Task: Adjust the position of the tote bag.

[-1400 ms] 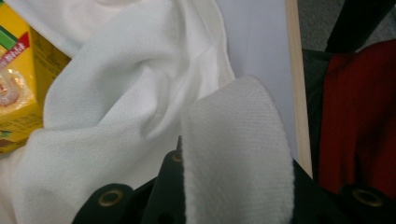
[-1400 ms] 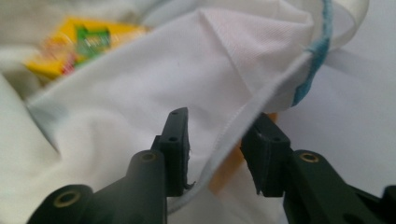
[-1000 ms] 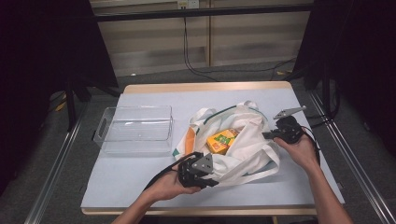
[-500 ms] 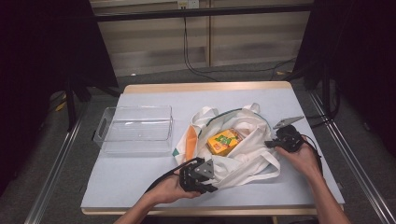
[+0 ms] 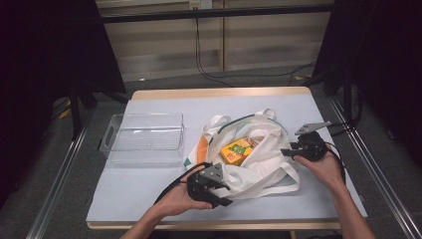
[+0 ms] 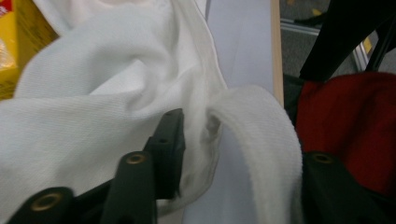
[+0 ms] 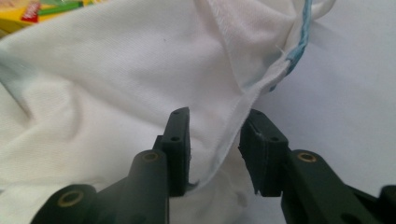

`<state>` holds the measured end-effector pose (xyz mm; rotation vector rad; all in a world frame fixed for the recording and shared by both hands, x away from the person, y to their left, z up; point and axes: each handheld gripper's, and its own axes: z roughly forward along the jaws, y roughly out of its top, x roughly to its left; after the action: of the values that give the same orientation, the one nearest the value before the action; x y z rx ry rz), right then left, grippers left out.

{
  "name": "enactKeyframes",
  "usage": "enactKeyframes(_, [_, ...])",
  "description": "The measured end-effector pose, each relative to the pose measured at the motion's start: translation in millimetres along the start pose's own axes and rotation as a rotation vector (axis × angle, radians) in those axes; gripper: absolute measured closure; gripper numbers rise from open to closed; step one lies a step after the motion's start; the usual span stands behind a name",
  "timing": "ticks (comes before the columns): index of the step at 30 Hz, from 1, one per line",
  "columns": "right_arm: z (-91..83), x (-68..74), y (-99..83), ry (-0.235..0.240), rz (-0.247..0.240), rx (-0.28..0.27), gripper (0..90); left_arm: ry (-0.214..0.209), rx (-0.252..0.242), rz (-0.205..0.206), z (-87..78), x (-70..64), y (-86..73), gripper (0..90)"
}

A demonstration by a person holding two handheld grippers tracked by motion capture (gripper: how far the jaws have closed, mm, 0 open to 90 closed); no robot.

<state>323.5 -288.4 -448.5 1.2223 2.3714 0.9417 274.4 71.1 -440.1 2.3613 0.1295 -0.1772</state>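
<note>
The white cloth bag lies at frame centre, soft and limp. My left gripper and right gripper stand spread, each straddling its hem. Judged best hold: the stitched edge.

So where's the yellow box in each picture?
High view: the yellow box sits in the middle, inside the open white bag.
Left gripper view: its yellow edge is at the top left.
Right gripper view: a yellow strip at the top left.
Shared landmark: the white bag's cloth around it.
</note>
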Motion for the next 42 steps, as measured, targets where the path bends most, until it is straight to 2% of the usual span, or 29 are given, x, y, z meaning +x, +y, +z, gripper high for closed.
enactKeyframes(4, [-11.8, 0.4, -0.5, 0.022, 0.007, -0.053, 55.6, 0.021, -0.032, -0.015, -15.2, -1.4, 1.4, 40.3])
enactKeyframes(6, [-17.1, 2.0, -1.9, 0.017, 0.013, -0.073, 53.2, 0.041, -0.051, -0.012, -22.4, 0.3, 1.5, 39.8])
enactKeyframes(9, [-24.0, 5.1, -3.2, 0.04, -0.003, -0.098, 51.3, 0.041, -0.088, -0.04, -31.5, 3.8, 1.7, 34.3])
enactKeyframes(11, [-28.8, 8.2, -1.7, 0.039, -0.018, -0.114, 50.7, 0.05, -0.117, -0.05, -39.1, 5.6, 3.2, 31.6])
enactKeyframes(12, [-30.8, 9.8, -0.5, 0.042, -0.026, -0.123, 50.6, 0.048, -0.115, -0.042, -42.3, 6.7, 3.9, 30.3])
enactKeyframes(16, [-35.6, 16.6, 4.5, 0.079, -0.045, -0.146, 50.1, 0.048, -0.162, -0.054, -51.9, 7.1, 6.3, 27.8])
enactKeyframes(17, [-35.6, 19.3, 5.9, 0.089, -0.053, -0.147, 50.1, 0.056, -0.148, -0.049, -54.6, 7.5, 7.0, 27.7])
enactKeyframes(18, [-35.6, 21.7, 7.3, 0.094, -0.064, -0.148, 50.1, 0.066, -0.157, -0.06, -55.3, 7.8, 7.6, 28.2])
enactKeyframes(21, [-33.9, 31.3, 11.2, 0.135, -0.098, -0.151, 50.2, 0.079, -0.151, -0.067, -59.0, 14.6, 9.2, 35.1])
enactKeyframes(24, [-31.4, 42.4, 14.6, 0.18, -0.152, -0.13, 50.2, 0.124, -0.096, -0.081, -61.9, 31.4, 12.0, 43.2])
enactKeyframes(26, [-30.6, 49.3, 17.2, 0.223, -0.181, -0.126, 50.3, 0.161, -0.082, -0.108, -64.4, 44.0, 13.4, 48.8])
enactKeyframes(28, [-29.4, 55.9, 20.2, 0.281, -0.209, -0.114, 50.3, 0.165, -0.078, -0.148, -65.5, 56.4, 15.3, 52.7])
enactKeyframes(30, [-26.2, 62.3, 22.2, 0.314, -0.244, -0.086, 50.9, 0.194, -0.053, -0.158, -65.4, 67.7, 18.4, 54.6])
enactKeyframes(34, [-18.4, 70.5, 23.4, 0.37, -0.296, -0.03, 50.1, 0.225, 0.001, -0.19, -61.9, 87.7, 28.0, 49.9])
enactKeyframes(36, [-17.2, 71.8, 23.3, 0.387, -0.306, -0.015, 49.2, 0.25, 0.033, -0.185, -61.2, 96.7, 33.6, 46.8])
enactKeyframes(38, [-18.1, 73.1, 22.8, 0.409, -0.312, -0.005, 47.9, 0.254, 0.03, -0.191, -62.8, 103.2, 36.4, 45.1])
enactKeyframes(41, [-21.1, 75.2, 21.3, 0.438, -0.329, 0.002, 45.3, 0.28, 0.029, -0.222, -63.3, 113.5, 37.0, 43.8])
enactKeyframes(42, [-20.2, 75.9, 20.4, 0.449, -0.337, 0.003, 44.3, 0.278, 0.035, -0.236, -61.9, 115.8, 36.2, 43.4])
